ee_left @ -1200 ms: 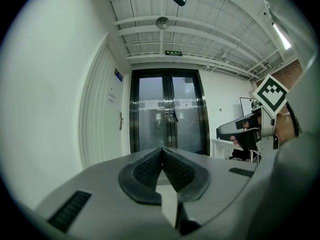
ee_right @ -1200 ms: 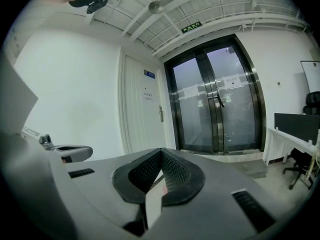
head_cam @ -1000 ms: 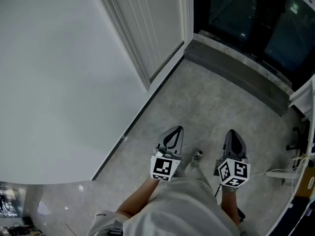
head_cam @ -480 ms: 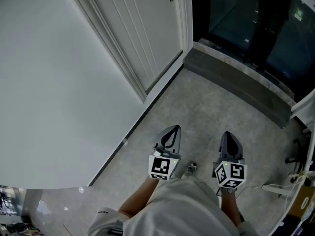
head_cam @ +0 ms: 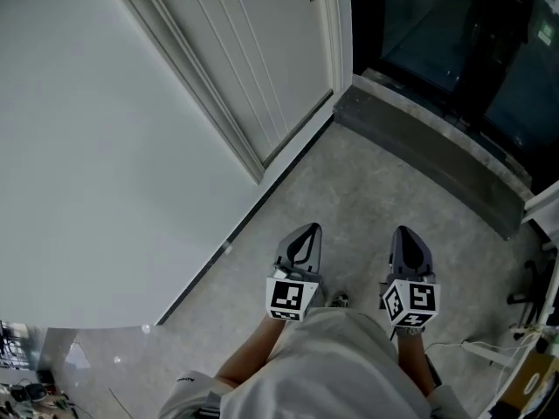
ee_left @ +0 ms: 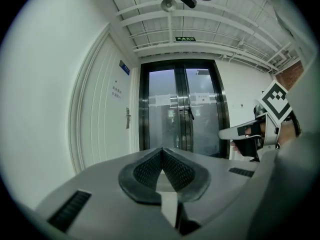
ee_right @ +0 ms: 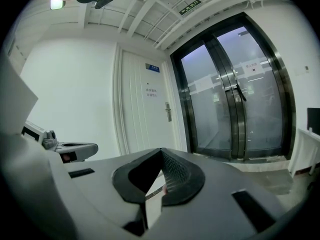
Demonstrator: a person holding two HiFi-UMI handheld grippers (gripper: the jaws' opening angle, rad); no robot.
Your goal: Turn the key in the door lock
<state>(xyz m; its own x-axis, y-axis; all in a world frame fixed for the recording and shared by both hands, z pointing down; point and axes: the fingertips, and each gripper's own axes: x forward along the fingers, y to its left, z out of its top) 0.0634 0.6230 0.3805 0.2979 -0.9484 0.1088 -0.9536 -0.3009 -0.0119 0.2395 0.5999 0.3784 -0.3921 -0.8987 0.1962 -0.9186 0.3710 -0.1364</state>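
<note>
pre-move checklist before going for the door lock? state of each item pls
1. Left claw free: ok, jaws together, nothing between them.
2. Right claw free: ok, jaws together, nothing between them.
3. White door in view: ok, ahead, left of the glass doors.
4. Door handle located: ok, near the door's right edge.
5. Key in place: cannot tell, too small to make out.
6. Claws at the handle: not ok, both are far short of the door.

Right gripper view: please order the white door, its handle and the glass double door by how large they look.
1. glass double door, largest
2. white door, next
3. handle, smallest by far
</note>
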